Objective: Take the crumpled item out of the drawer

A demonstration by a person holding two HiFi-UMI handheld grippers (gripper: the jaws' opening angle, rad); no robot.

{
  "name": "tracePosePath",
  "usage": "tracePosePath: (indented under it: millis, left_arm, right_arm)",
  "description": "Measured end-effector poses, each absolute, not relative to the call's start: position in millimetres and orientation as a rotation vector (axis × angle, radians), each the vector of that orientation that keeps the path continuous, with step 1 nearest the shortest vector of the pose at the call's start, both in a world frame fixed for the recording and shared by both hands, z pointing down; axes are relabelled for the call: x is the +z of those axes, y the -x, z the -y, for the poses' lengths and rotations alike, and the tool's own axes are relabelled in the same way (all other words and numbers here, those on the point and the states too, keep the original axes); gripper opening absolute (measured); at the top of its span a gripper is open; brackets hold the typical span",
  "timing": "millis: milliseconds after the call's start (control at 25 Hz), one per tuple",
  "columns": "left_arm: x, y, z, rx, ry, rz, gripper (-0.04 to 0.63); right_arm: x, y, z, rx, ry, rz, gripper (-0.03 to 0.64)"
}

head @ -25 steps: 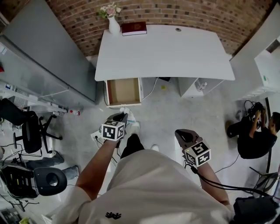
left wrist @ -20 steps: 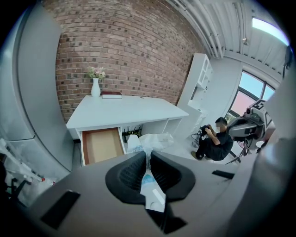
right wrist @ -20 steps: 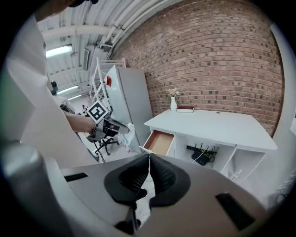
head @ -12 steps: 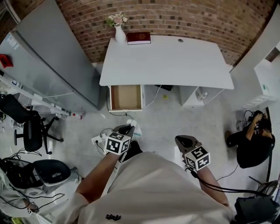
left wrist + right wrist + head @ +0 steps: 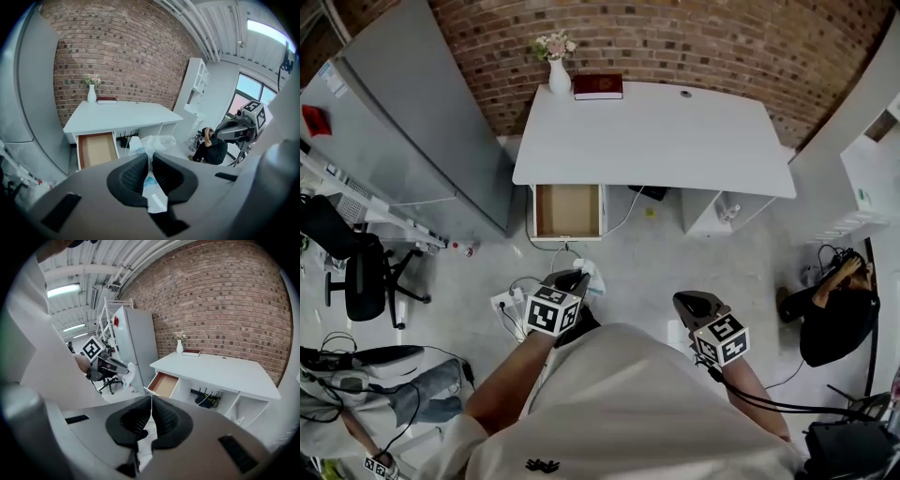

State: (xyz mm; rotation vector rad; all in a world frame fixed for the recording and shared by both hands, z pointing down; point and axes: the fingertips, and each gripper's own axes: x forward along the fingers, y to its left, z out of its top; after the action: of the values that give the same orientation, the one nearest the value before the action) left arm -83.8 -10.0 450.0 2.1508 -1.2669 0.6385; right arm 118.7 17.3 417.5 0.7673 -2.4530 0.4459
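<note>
My left gripper (image 5: 575, 281) is shut on a crumpled white plastic wrapper (image 5: 591, 274), held over the floor in front of the desk. In the left gripper view the wrapper (image 5: 154, 143) bulges out beyond the fingertips, and a flat end of it hangs behind them. The drawer (image 5: 567, 211) under the white desk (image 5: 656, 131) stands pulled out, its brown bottom bare. My right gripper (image 5: 689, 305) hovers to the right, jaws shut with nothing in them. The right gripper view shows the left gripper (image 5: 110, 365) with the wrapper (image 5: 128, 373), and the drawer (image 5: 164, 384).
A vase of flowers (image 5: 559, 70) and a red book (image 5: 598, 86) sit at the desk's back edge. A grey cabinet (image 5: 422, 122) stands to the left, an office chair (image 5: 356, 277) beyond it. A power strip with cables (image 5: 508, 300) lies on the floor. A person (image 5: 836, 323) sits at right.
The left gripper with the wrapper has drawn back from the drawer toward my body. The right gripper has barely moved. The person at right shifted slightly.
</note>
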Motion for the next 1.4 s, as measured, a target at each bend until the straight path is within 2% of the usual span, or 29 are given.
tracePosePath:
  millis: [1400]
  left_arm:
    - [458, 85, 18, 0.599, -2.133, 1.262, 0.046]
  right_arm:
    - [434, -97, -21, 0.443, -0.673, 2.454, 0.029]
